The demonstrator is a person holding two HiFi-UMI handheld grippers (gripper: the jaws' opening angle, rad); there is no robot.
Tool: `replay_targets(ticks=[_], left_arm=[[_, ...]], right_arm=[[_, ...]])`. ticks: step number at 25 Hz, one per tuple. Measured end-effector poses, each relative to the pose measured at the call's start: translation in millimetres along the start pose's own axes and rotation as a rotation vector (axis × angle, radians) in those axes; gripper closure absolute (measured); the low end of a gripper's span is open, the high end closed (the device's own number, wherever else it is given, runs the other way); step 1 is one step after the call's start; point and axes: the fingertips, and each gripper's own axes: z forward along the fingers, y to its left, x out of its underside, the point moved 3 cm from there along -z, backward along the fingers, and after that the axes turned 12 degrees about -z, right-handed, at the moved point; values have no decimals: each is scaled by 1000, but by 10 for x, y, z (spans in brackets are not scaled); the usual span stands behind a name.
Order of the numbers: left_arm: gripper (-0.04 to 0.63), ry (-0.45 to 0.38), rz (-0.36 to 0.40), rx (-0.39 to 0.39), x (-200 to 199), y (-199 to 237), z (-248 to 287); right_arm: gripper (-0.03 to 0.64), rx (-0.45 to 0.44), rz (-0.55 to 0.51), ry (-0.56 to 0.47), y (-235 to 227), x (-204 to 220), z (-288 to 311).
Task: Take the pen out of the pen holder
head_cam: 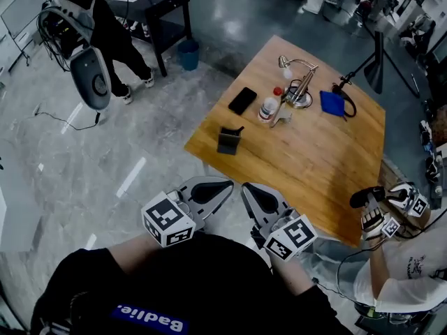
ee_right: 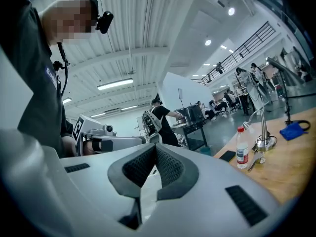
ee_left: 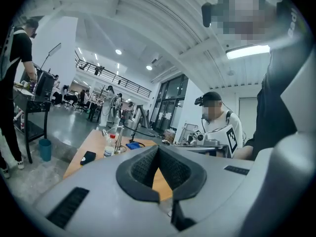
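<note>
Left gripper (head_cam: 228,184): jaws together, pads meeting at the tips, nothing between. Right gripper (head_cam: 245,186): same, closed and empty. Both level, side by side close in front of the torso, over the grey floor (head_cam: 105,166), short of the wooden table (head_cam: 307,166) and touching nothing on it.

Pen holder (head_cam: 228,143): dark, upright, near the table's corner closest to the grippers. Roughly straight ahead of the left gripper's tip, slightly left of the right one's, well apart from both. Pen (head_cam: 238,130) in the holder, tilted, top end poking out toward the table's middle.

Farther back on the table:
- black phone (head_cam: 242,100), flat, beyond the holder
- clear bottle with red cap (head_cam: 268,107), upright, right of the phone
- metal desk lamp (head_cam: 302,99), just beside the bottle
- blue cloth item (head_cam: 332,103), right of the lamp

At the table's right edge, a second person (head_cam: 398,271) holding another gripper (head_cam: 391,211). Top left, a person in black (head_cam: 105,12) at a dark desk (head_cam: 164,2), blue bin (head_cam: 187,53) near it.
</note>
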Motion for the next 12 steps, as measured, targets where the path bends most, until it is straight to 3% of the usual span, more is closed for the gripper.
replay_targets(ticks=[12], left_arm=[[597, 60, 17, 125, -407, 734, 129]], right_arm=[[611, 156, -10, 33, -497, -133, 607]])
